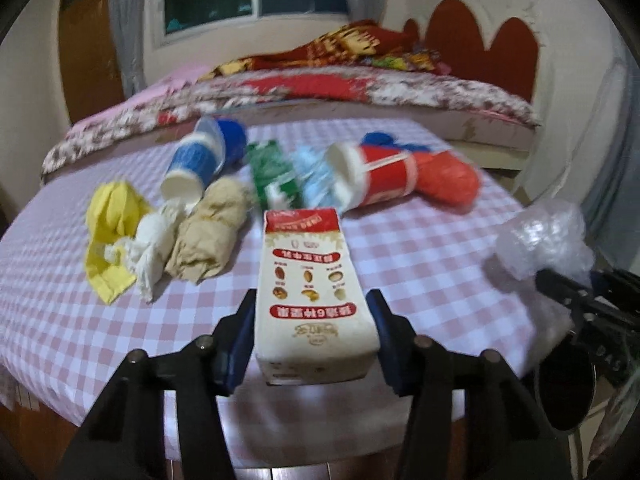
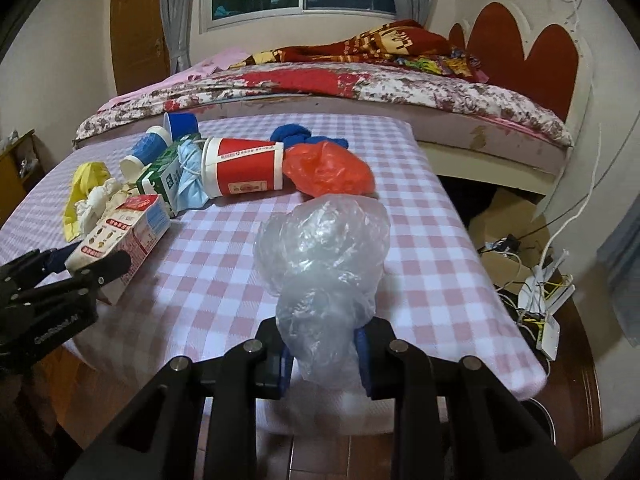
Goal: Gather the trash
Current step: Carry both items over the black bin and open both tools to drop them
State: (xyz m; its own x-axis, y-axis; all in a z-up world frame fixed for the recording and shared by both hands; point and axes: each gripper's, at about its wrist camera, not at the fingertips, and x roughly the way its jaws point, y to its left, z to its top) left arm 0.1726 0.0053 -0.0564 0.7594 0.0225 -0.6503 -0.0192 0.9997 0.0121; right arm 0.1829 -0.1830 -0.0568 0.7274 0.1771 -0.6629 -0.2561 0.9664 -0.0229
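Gripping a milk carton [image 1: 314,292], left tongs [image 1: 314,322]; right tongs [image 2: 324,346] pinch clear plastic [image 2: 324,256].

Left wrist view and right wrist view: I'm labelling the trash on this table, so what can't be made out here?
- Blue cup, green carton, red cup: motion blur in the left wrist view, print unreadable.
- Milk carton: near end hidden behind the left claw in the right wrist view.
- Clear plastic bag: contents indistinct; lower part hidden by the right claw.
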